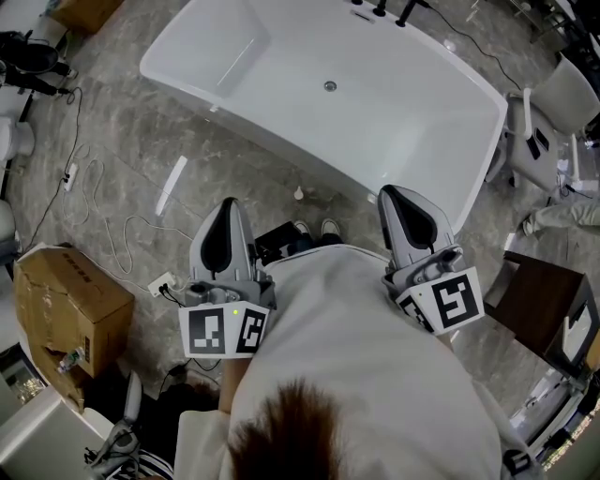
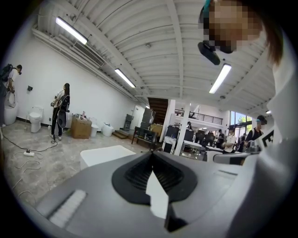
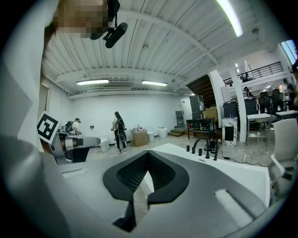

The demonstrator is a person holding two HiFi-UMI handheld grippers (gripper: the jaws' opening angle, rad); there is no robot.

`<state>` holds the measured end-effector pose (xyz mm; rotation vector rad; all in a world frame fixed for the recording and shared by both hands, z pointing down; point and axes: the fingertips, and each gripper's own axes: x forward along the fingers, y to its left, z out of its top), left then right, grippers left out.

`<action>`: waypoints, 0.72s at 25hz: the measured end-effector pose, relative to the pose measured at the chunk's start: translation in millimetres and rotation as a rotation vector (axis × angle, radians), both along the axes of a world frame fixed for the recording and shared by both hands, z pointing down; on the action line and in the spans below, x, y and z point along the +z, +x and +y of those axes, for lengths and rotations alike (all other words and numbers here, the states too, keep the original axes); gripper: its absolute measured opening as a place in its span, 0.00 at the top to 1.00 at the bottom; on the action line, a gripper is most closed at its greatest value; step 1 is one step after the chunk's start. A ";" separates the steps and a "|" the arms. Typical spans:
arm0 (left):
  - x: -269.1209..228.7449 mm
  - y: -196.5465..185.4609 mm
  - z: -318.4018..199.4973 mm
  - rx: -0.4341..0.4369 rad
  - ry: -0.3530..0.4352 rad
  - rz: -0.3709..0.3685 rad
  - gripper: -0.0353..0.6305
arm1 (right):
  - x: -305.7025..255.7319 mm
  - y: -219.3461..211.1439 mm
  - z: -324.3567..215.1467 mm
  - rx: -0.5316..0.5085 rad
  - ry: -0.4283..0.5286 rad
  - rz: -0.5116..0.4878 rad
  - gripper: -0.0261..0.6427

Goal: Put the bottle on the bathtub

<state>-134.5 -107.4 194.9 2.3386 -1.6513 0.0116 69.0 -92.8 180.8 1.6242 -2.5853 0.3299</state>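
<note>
1. Shut tip to tip on the left gripper [image 2: 151, 155], with the black pads [image 2: 135, 174] meeting in a point and nothing held between.
2. Closed likewise on the right gripper [image 3: 148, 152]: tips together, only floor seen through the slit nearer the camera, nothing gripped.
3. In the head view, held at the person's sides, with the left gripper [image 1: 228, 208] and the right gripper [image 1: 392, 197] both pointing toward the tub [image 1: 272, 122].
4. Ahead, between the two tips in that view: what looks like the bottle [image 1: 298, 193], small and pale, narrow at the top and wider at the base, standing upright on the floor [image 1: 141, 159].
5. Placed just beside the tub's near wall, down at floor level rather than on the rim, and apart from both grippers. Too small to make out a cap or label.
6. Just short of it, toward the person: a pair of shoes [image 1: 314, 228].
7. Beyond it: white, oblong and freestanding, with a drain [image 1: 330, 86] in the bottom and dark taps [image 1: 380, 9] at the far rim. Seen also in the right gripper view [image 3: 242, 174].
8. Farther out on the grey marbled floor: a white cable [image 1: 103, 225] and a cardboard box [image 1: 66, 300] to the left, and a dark table [image 1: 544, 300] to the right.
</note>
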 end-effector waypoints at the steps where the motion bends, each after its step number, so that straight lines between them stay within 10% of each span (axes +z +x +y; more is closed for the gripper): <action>1: -0.1 -0.7 0.7 -0.002 0.001 0.004 0.87 | 0.4 -0.5 1.3 0.000 -0.002 0.001 0.96; 18: -0.7 -15.8 3.0 -0.025 0.002 0.033 0.87 | 3.5 -5.1 9.0 0.004 -0.014 0.015 0.96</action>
